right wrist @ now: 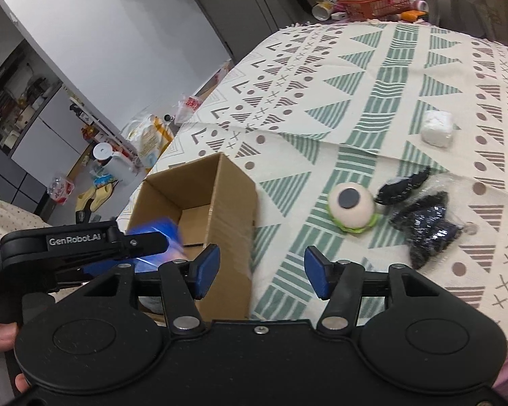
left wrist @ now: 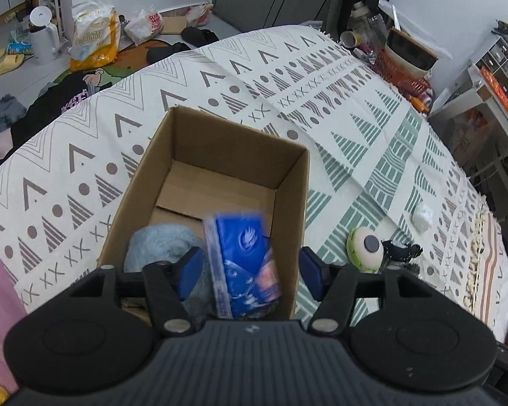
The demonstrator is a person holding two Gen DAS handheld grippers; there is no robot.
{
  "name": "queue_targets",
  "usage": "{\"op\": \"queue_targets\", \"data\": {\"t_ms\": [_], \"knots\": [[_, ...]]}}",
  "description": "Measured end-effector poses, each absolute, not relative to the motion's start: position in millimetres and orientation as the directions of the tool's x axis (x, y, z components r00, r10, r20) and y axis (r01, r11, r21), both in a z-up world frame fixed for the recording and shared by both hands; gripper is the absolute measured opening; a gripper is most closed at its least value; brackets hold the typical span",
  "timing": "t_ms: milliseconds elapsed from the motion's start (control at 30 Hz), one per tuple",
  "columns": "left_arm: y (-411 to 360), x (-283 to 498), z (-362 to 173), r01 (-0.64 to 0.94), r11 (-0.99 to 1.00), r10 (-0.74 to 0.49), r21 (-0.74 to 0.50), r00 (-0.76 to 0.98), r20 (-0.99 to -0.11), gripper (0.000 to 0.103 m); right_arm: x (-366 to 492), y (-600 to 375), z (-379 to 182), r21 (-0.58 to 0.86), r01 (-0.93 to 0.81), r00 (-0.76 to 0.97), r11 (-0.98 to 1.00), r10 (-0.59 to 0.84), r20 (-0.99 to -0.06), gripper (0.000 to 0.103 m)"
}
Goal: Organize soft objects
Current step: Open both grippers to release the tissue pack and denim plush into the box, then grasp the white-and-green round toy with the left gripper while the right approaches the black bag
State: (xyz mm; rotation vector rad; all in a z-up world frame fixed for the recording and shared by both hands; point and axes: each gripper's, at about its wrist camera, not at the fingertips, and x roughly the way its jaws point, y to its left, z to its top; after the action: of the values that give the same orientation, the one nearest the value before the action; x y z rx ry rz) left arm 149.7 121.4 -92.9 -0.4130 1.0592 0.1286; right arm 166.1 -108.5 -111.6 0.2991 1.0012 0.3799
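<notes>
An open cardboard box (left wrist: 289, 209) (right wrist: 227, 196) stands on the patterned cloth. Inside it lies a light blue fluffy piece (left wrist: 159, 242). My left gripper (left wrist: 252, 272) hovers open over the box's near end. A blue tissue packet (left wrist: 245, 264) (right wrist: 161, 233) shows motion-blurred between its spread fingers, over the box and clear of the right pad. My right gripper (right wrist: 262, 272) is open and holds nothing, just right of the box. On the cloth to the right lie an eyeball plush (left wrist: 367, 247) (right wrist: 352, 204), a white soft cube (left wrist: 422, 220) (right wrist: 437, 128) and black fabric pieces (right wrist: 423, 223).
A red basket (right wrist: 379, 3) with dishes and bottles crowds the table's far end. Shelving (left wrist: 491, 101) stands past the right edge. Bags, a white jug (left wrist: 44, 34) and slippers litter the floor to the left. A person's hand (right wrist: 0, 333) holds the left gripper.
</notes>
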Motion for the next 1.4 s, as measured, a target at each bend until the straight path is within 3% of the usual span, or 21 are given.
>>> {"op": "queue_targets", "data": {"t_ms": [167, 1400], "knots": [[112.5, 145.2, -84.1, -0.299, 0.927, -0.047, -0.225, 0.505, -0.862, 0.075, 163.1, -128.7, -114.2, 0.421, -0.141, 0.492, 0.896, 0.432, -0.756, 0.055], [7.8, 167.7, -94.4, -0.187, 0.971, -0.046, -0.148, 0.463, -0.885, 0.076, 164.0, -241.5, -143.6, 0.418, -0.018, 0.555, 0.908, 0.357, -0.751, 0.068]]}}
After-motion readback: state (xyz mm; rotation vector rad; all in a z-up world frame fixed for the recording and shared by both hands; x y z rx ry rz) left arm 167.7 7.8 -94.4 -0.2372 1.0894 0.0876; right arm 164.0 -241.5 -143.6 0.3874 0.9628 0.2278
